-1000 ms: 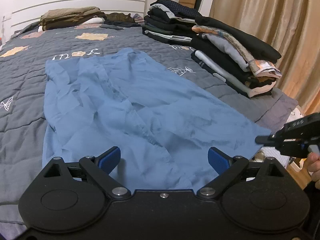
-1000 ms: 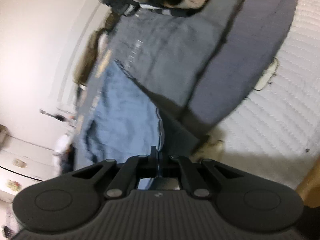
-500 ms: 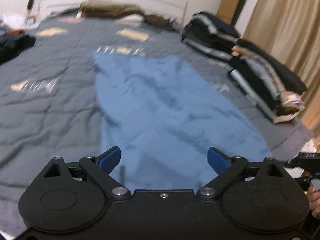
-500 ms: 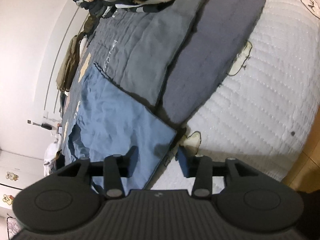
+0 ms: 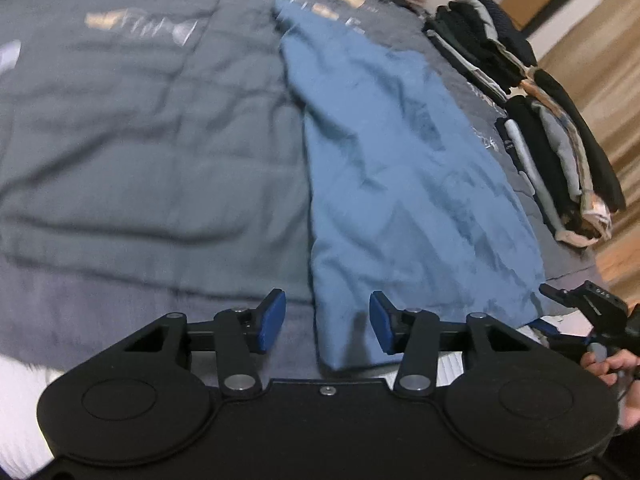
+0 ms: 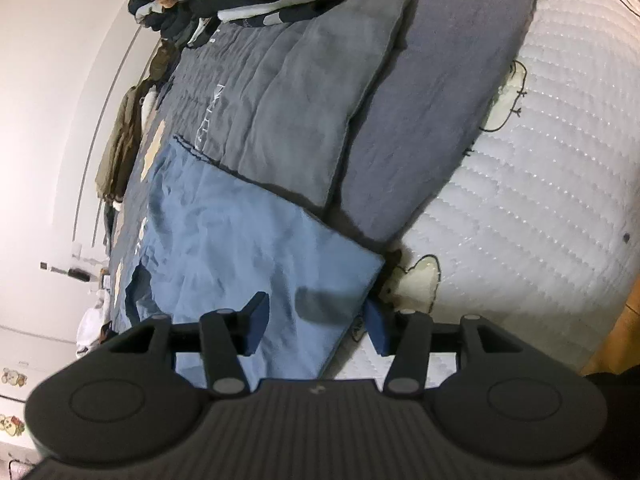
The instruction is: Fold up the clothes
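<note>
Both tools wide, gripping nothing | left tool [image 5: 326,322] | right tool [image 6: 316,326] | blue garment [image 5: 400,184] flat on bed [image 5: 140,140]

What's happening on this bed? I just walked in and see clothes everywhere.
A person is folding clothes with handheld tongs, one in each hand. A blue garment lies spread on the grey quilt. The left tongs and right tongs are both open, each at a near corner of it, gripping nothing. Folded clothes are stacked along the quilt's edge.
</note>
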Demonstrator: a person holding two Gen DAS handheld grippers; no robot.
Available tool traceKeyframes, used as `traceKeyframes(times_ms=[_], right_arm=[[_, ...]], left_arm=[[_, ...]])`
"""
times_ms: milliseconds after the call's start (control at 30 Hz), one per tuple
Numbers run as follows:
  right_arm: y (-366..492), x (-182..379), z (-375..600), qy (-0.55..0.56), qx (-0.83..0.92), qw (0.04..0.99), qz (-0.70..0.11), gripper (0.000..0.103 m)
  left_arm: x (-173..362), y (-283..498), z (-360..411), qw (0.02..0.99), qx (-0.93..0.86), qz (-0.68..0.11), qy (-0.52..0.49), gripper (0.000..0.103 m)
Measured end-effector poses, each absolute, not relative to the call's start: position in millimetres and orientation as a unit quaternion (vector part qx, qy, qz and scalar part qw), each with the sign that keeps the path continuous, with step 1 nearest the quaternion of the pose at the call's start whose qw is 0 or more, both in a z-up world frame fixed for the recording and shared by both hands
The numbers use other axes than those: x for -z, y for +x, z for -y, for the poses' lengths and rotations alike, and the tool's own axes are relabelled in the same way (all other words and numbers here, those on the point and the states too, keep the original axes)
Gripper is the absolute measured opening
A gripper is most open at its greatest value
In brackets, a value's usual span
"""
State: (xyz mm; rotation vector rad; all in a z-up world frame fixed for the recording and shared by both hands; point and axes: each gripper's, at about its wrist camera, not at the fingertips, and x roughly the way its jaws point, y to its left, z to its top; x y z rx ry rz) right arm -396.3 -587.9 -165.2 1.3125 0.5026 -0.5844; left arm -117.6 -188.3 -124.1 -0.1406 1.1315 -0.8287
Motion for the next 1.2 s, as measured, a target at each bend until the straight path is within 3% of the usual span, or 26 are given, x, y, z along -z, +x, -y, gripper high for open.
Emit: traceKeyframes(times_ms=[233, 300, 400, 467, 733, 1200], right_arm=[[-388, 164, 583, 0.590, 0.274, 0.724, -0.229, 0.053], [-387, 163, 583, 0.586, 0.274, 0.726, -0.230, 0.053], [-387, 161, 582, 0.580, 0.273, 0.731, -0.233, 0.053], [-388, 159, 582, 0.576, 0.272, 0.734, -0.234, 0.053], [-393, 151, 574, 0.581, 0.247, 0.742, -0.225, 0.053], [-398, 159, 559, 0.590, 0.242, 0.731, -0.241, 0.054]], left_arm=[[141, -124, 202, 0.750, 0.415, -0.513, -0.043, 0.045], [146, -126, 208, 0.749, 0.419, -0.512, -0.033, 0.021], [146, -130, 210, 0.752, 0.427, -0.502, -0.022, 0.007], [140, -134, 205, 0.752, 0.434, -0.495, -0.028, 0.004], [92, -160, 158, 0.767, 0.452, -0.446, -0.092, 0.003], [103, -160, 152, 0.773, 0.413, -0.475, -0.085, 0.003]])
